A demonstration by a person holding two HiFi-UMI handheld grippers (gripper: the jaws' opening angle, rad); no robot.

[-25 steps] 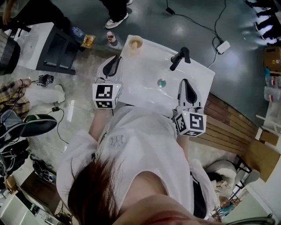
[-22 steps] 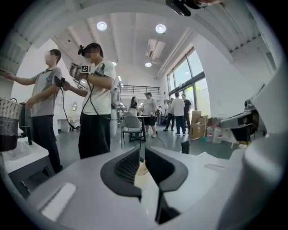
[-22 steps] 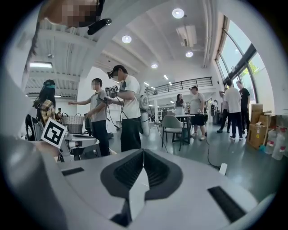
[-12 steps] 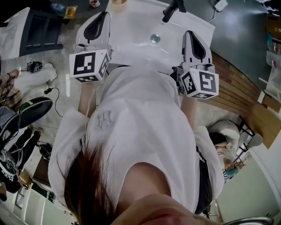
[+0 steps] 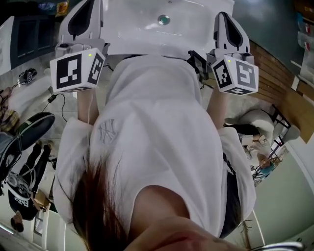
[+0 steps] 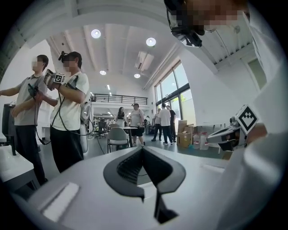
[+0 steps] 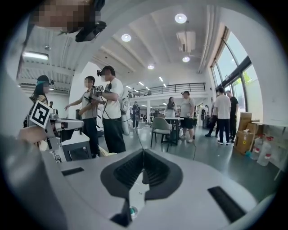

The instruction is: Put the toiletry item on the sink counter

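No toiletry item shows in any view. The white sink (image 5: 142, 37) with its round drain (image 5: 164, 20) lies at the top edge of the head view, beyond the person's white shirt. My left gripper (image 5: 84, 13) is raised at the sink's left side, and my right gripper (image 5: 224, 18) at its right side. Both point out into the room rather than down at the basin. In the left gripper view the left gripper (image 6: 142, 150) has its tips touching and holds nothing. The right gripper (image 7: 143, 153) is likewise shut and empty in its own view.
Wooden flooring (image 5: 274, 78) runs right of the sink. Cables and dark bags (image 5: 29, 132) lie on the floor at left. Out in the hall stand people (image 6: 67, 108), a chair (image 7: 161, 128), a table and cardboard boxes (image 7: 246, 132).
Both grippers have risen toward the head camera and spread apart. The sink has slid to the top edge of the view, and the tap and the round cup on its corner have left the picture.
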